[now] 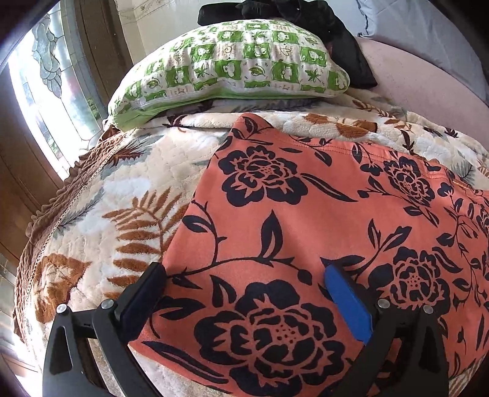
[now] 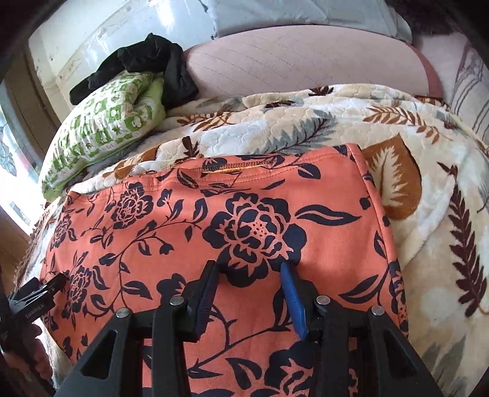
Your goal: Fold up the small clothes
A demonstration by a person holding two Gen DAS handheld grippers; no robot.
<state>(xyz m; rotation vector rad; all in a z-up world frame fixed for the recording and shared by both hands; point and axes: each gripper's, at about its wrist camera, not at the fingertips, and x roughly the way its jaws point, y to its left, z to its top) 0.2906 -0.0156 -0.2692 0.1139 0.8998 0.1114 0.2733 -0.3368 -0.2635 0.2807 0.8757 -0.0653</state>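
Note:
An orange garment with dark navy flowers [image 1: 305,220] lies spread flat on a leaf-patterned blanket [image 1: 128,183]. It also fills the right wrist view [image 2: 214,220], with its stitched hem at the far edge. My left gripper [image 1: 244,270] is open wide, just above the garment's left part, its left finger near the garment's left edge. My right gripper [image 2: 252,265] is open, narrower, over the garment's right half. Neither holds anything. The left gripper's body shows at the left edge of the right wrist view [image 2: 33,293].
A green-and-white checked pillow [image 1: 229,67] lies beyond the garment, with black clothing [image 1: 305,21] behind it. A pink cushion [image 2: 305,58] sits at the back. A window [image 1: 45,91] and the bed's left edge [image 1: 45,220] are at the left.

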